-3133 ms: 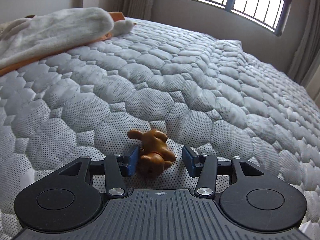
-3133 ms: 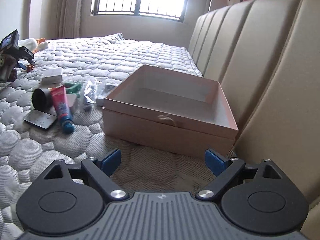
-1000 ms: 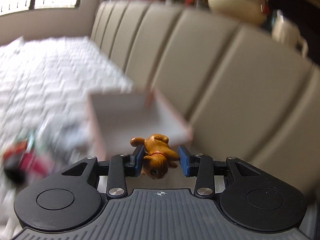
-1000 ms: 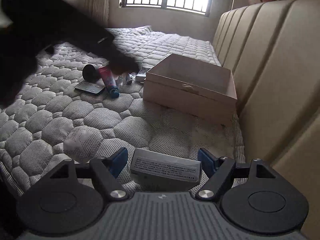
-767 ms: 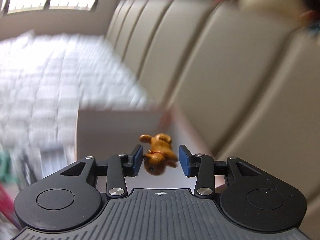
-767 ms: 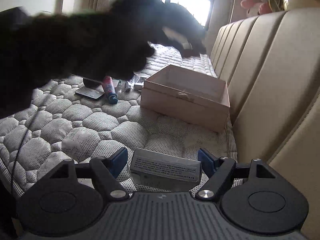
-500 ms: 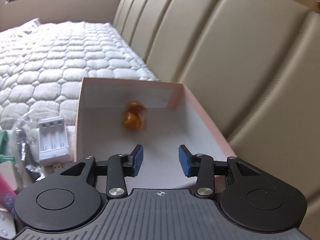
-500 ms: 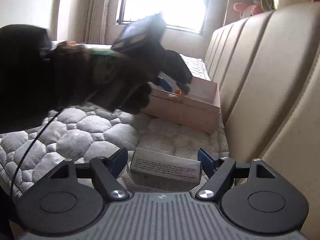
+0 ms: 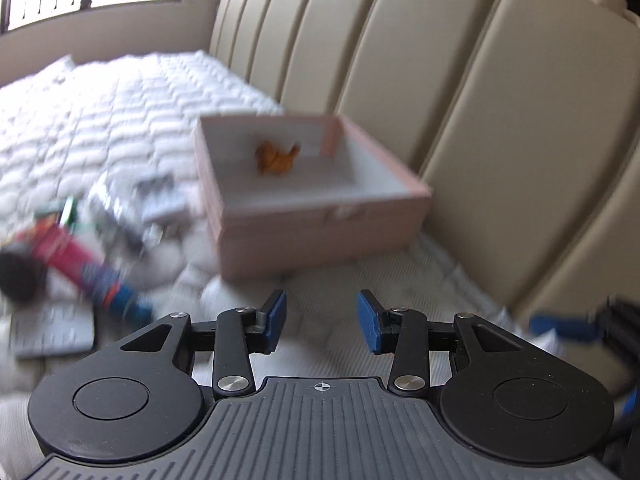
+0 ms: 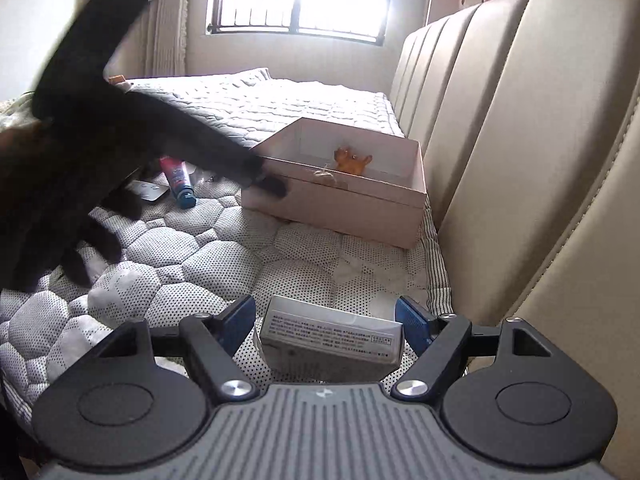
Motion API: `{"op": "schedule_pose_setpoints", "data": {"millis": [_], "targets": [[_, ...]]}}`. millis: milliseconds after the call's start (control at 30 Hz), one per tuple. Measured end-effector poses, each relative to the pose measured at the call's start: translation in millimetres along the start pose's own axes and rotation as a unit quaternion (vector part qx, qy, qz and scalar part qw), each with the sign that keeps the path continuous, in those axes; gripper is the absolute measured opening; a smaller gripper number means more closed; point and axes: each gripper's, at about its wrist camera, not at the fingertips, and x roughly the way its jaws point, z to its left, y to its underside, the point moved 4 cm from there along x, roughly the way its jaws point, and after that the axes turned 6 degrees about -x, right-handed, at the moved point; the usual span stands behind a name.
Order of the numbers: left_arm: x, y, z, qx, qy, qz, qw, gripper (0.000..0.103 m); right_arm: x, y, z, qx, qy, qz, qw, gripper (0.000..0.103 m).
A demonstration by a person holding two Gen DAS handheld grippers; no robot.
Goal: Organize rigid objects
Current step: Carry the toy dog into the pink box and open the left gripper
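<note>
Quilted fabric covered the mattress [image 10: 224, 256] in raised, dotted hexagon-like pads, and behind it rose a headboard [image 10: 520, 120] of smooth beige padded panels. One shallow pink cardboard box [image 9: 320, 216], square-cornered and lidless, sat on the mattress just beside the headboard. One small glossy orange-brown animal figurine [image 10: 352, 160] lay inside it on the pale floor, toward the far wall; in the left wrist view it was only a blurred orange shape. The left gripper [image 9: 322, 322] hovered over the mattress short of the box, its two blue pads apart with nothing between them. The right gripper [image 10: 326, 322] stood low over the mattress near the headboard, its blue-padded jaws spread on either side of one flat grey carton [image 10: 330, 344] printed with small text; whether the pads pressed its ends could not be told. Left of the box lay a loose cluster: one pink-and-blue tube [image 10: 178, 180], one dark round-ended item [image 9: 18, 276] and one flat grey card-like piece [image 9: 52, 330], with clear-wrapped bits too smeared to count. A dark, blurred sleeve [image 10: 100, 140] crossed the right wrist view, hiding part of that cluster and reaching to the box's near corner. Barred window [image 10: 300, 0] light washed out the far wall.
</note>
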Motion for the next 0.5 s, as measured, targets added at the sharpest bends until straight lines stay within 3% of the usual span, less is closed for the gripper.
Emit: {"op": "schedule_pose_setpoints", "data": {"millis": [300, 500], "targets": [[-22.9, 34.0, 56.4, -0.060, -0.007, 0.014, 0.9981, 0.043, 10.5, -22.7, -10.9, 0.015, 0.018, 0.020, 1.000, 0.077], [-35.9, 41.1, 71.4, -0.072, -0.020, 0.006, 0.9972, 0.043, 20.1, -82.3, -49.3, 0.055, 0.052, -0.007, 0.997, 0.076]]}}
